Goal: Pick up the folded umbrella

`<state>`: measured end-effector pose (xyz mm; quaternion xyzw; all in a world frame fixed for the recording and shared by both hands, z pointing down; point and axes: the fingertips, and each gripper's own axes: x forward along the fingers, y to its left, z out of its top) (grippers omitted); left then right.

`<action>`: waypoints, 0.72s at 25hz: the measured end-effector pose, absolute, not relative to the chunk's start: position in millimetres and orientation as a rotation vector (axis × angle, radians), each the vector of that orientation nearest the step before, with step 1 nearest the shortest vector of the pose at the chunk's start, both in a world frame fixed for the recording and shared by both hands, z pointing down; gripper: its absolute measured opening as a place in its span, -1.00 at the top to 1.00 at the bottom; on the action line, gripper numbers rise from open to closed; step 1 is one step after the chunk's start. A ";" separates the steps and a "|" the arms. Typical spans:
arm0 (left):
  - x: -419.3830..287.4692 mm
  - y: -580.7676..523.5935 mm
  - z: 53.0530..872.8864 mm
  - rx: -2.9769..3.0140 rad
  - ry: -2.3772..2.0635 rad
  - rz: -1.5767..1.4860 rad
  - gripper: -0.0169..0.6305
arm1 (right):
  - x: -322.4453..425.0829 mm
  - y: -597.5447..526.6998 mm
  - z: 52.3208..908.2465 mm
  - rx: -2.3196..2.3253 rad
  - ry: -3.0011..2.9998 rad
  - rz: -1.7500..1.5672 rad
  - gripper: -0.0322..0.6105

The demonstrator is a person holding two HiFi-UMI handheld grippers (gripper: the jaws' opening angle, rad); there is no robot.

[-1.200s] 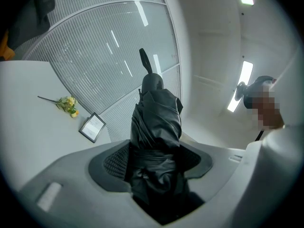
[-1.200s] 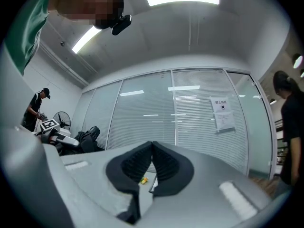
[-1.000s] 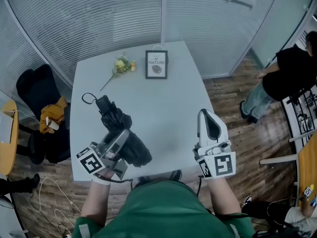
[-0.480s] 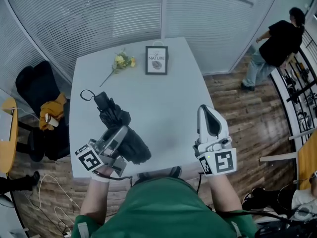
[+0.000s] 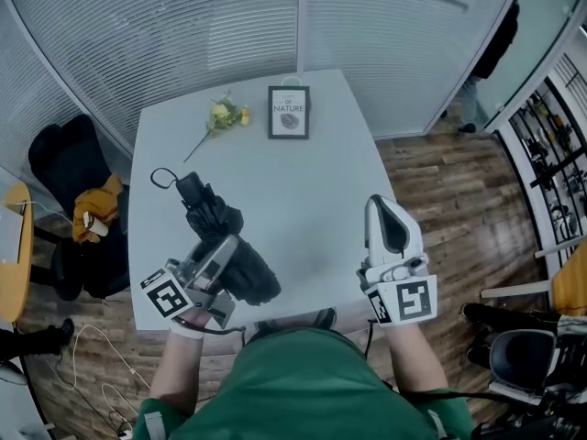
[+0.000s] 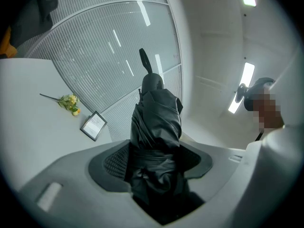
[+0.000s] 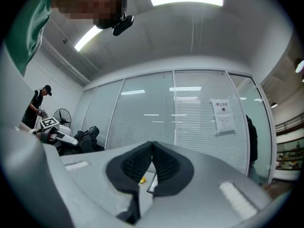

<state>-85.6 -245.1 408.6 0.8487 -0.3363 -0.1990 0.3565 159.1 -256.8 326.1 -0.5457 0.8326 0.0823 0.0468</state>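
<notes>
The folded umbrella [image 5: 215, 223] sits clamped between my left tongs [image 5: 223, 250], pads pressing its black bundle on both sides. It is over the bench [image 5: 303, 200] towards 8 o'clock, strap end pointing to 11. I can't tell whether it touches the top. My right tongs [image 5: 383, 211] at 4 o'clock are pinched together on nothing. A flower [image 5: 223, 117] and a framed picture [image 5: 289, 113] lie near 12.

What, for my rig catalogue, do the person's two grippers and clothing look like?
Both the left gripper and right gripper have light grey shells with black ribbed pads. Each carries a cube of black-and-white square markers. The person wears a green top.
</notes>
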 end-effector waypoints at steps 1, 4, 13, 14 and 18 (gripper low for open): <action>-85.8 -245.1 409.4 2.191 -0.869 -0.512 0.06 | 158.7 -257.0 326.8 -1.665 2.541 0.249 0.89; -86.5 -245.0 411.4 2.188 -0.871 -0.513 0.06 | 158.2 -257.0 328.6 -1.664 2.541 0.246 0.89; -87.5 -245.9 412.5 2.186 -0.878 -0.515 0.06 | 155.5 -258.4 332.0 -1.655 2.549 0.239 0.89; -87.4 -245.9 413.0 2.185 -0.878 -0.514 0.06 | 155.2 -258.5 332.8 -1.656 2.550 0.239 0.89; -87.8 -245.3 415.4 2.182 -0.880 -0.510 0.06 | 154.0 -257.9 335.8 -1.659 2.554 0.236 0.89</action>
